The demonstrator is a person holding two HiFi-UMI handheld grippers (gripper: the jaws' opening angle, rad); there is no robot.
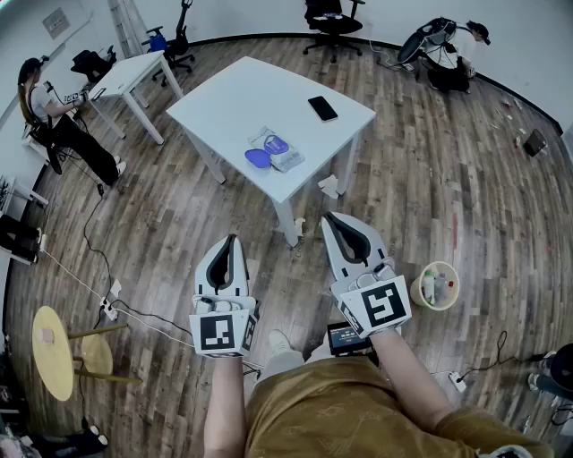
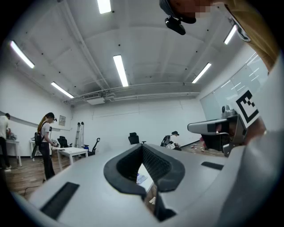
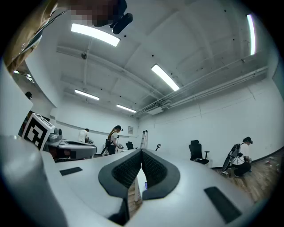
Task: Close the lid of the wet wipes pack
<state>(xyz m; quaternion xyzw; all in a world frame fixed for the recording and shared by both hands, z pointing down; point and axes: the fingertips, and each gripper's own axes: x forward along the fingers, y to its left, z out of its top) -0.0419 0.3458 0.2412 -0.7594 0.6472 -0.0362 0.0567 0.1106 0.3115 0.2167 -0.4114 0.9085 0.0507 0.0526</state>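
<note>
Wet wipes pack point(image 1: 281, 150), probably soft and light, needs pressing at its blue lid point(image 1: 258, 158); left gripper point(image 1: 230, 240) and right gripper point(image 1: 329, 218) jaws closed, empty.

Wet wipes pack point(image 1: 281, 149) lies on white table point(image 1: 235, 94), blue lid point(image 1: 257, 158) open

This looks like an open-plan robotics lab or office workroom. It has a plank wood floor point(image 1: 430, 179), bare white walls and long strip lights point(image 2: 120, 70) on an exposed ceiling. A white desk point(image 1: 224, 98) stands mid-room and a second desk point(image 1: 125, 76) has a person point(image 1: 54, 125) working at it. Around them are swivel office chairs point(image 1: 333, 22), a stepladder point(image 2: 79, 135), and trailing cables point(image 1: 89, 233) with a power strip point(image 1: 109, 309).
</note>
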